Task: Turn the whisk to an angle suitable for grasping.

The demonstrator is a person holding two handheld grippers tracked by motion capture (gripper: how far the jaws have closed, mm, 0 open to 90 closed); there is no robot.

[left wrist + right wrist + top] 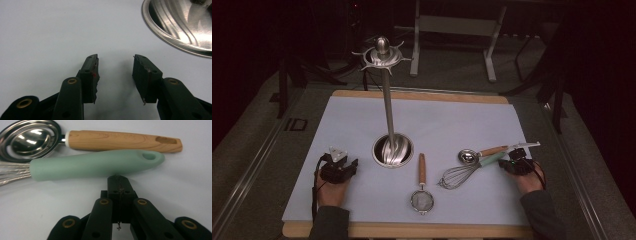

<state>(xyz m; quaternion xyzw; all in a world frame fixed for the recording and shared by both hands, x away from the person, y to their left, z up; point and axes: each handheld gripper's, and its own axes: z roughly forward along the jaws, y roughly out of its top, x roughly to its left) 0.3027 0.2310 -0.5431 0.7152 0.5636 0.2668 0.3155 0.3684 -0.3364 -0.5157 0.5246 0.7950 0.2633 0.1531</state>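
Pale blue matting covers the counter (362, 120), with dark floor and metal frame legs beyond it. We note the whisk (462, 172) lying at the right, its mint-green handle (95, 166) directly ahead of the right gripper (119, 180), whose jaws are pressed together with nothing between them, the tips just short of the handle. We cannot tell whether they touch it. Behind the whisk handle and parallel to it lies a steel spoon (468, 156) with a wooden handle (122, 141); its bowl and the whisk wires are cut off at the left edge of the right gripper view. The left gripper (115, 66) rests at the counter's left, jaws spread apart over bare matting, near the round steel base (180, 27) of a tall utensil stand (388, 100). A small wooden-handled strainer (422, 192) lies near the front edge, between the two grippers.
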